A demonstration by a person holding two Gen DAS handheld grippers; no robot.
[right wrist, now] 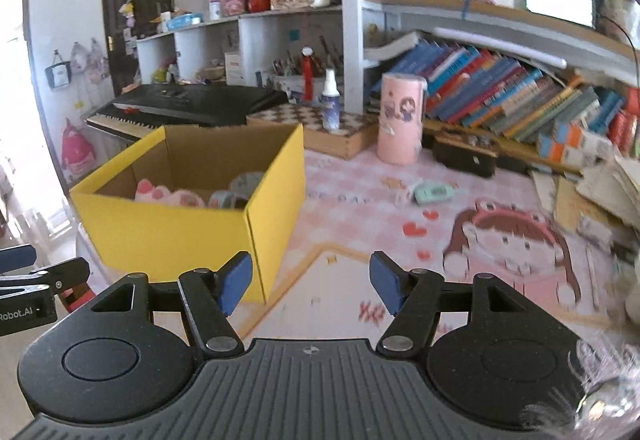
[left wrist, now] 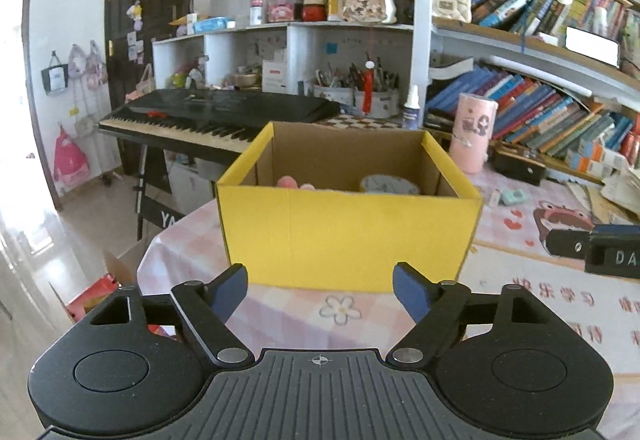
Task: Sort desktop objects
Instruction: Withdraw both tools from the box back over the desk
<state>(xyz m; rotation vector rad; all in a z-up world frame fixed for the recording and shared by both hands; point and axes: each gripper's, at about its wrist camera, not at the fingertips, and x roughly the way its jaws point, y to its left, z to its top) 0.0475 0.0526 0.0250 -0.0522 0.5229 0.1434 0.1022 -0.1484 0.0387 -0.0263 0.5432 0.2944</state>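
Both tools empty: left tool [left wrist: 320, 290] spread wide before the yellow box [left wrist: 344, 236] at frame centre, right tool [right wrist: 311, 286] moderately open. The mint gadget [right wrist: 434, 193], maybe a stapler, lies mid-right on the desk [right wrist: 340, 200]; a rushed reach could knock the pink cylinder [right wrist: 400, 120].

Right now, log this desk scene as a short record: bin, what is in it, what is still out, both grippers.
bin: yellow box, open top, on the pink desk mat
in bin: pink plush item, tape rolls
still out: small mint-green item, pink cylinder, spray bottle
left gripper: open, empty, facing the box
right gripper: open, empty, right of the box
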